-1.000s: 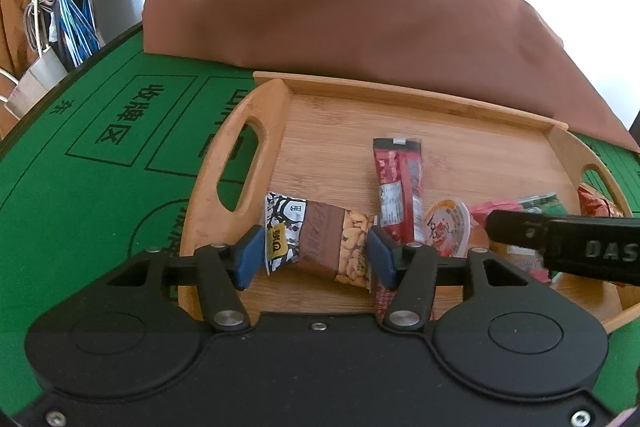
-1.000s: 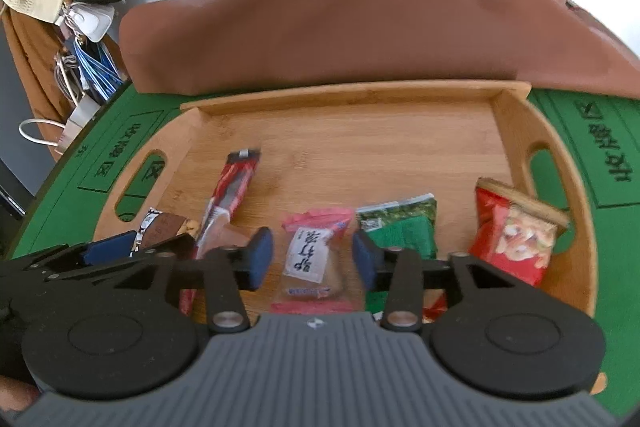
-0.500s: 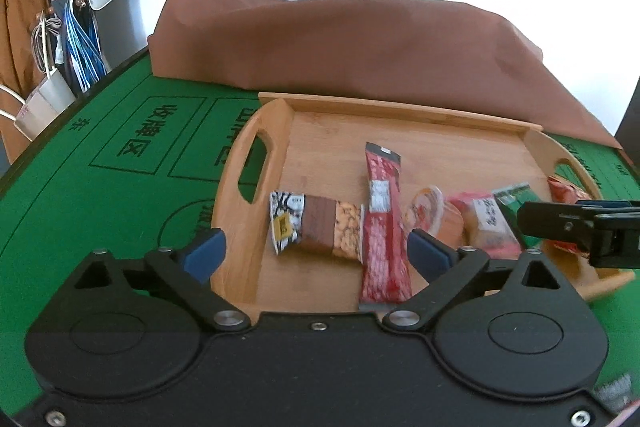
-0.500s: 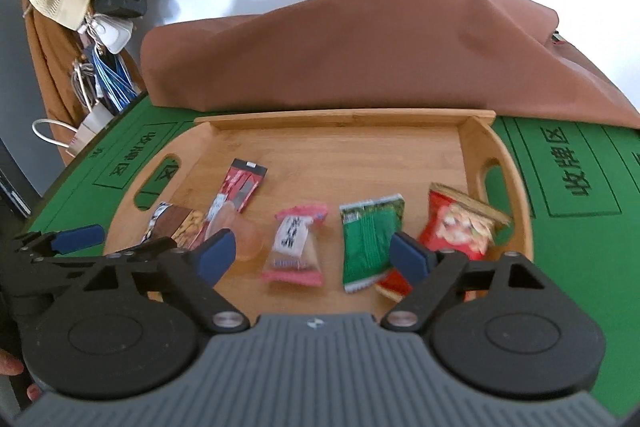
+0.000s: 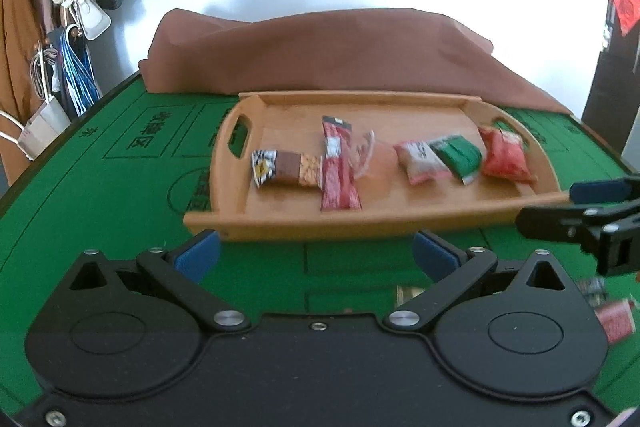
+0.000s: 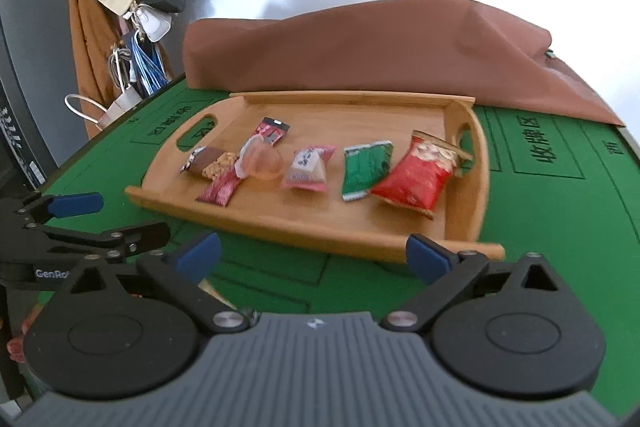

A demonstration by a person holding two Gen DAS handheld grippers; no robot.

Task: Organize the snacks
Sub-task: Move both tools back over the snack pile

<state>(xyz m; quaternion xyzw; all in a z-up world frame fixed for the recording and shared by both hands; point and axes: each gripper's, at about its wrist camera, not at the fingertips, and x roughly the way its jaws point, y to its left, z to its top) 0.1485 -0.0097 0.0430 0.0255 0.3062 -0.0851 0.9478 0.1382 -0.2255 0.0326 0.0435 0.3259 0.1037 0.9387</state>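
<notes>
**6 snacks lined up on the tray, both grippers off and empty**

The sorting looks close to done, judging by the layout. A wooden tray (image 6: pixel 460 227) with 2 cut-out handles sits on the green felt table (image 6: pixel 560 227), and 6 snacks lie across it in a rough row. From left to right: a peanut bar (image 5: pixel 287 169) in a glossy brown wrapper, a long red stick pack (image 5: pixel 338 165), a clear jelly cup (image 6: pixel 262 161) tipped on its side and touching the stick pack, a pink-and-white pillow pouch (image 6: pixel 308 169), a flat green foil packet (image 6: pixel 366 169), and a puffy red crisp bag (image 6: pixel 416 175) near the right handle.

The left gripper (image 5: pixel 316 253) hovers over the felt just near of the tray's near rim, fingers spread wide with nothing between them. The right gripper (image 6: pixel 312 255) hovers likewise, fingers fully apart and holding nothing.

A blurred red packet (image 5: pixel 614 319) shows at the near right edge of the left wrist view, off the tray. If it belongs with the rest, the next move would be to pinch its crinkly, slippery film and set it in the row. Otherwise, righting the tipped cup remains.

A brown cloth (image 6: pixel 380 55) is heaped at the far side.
</notes>
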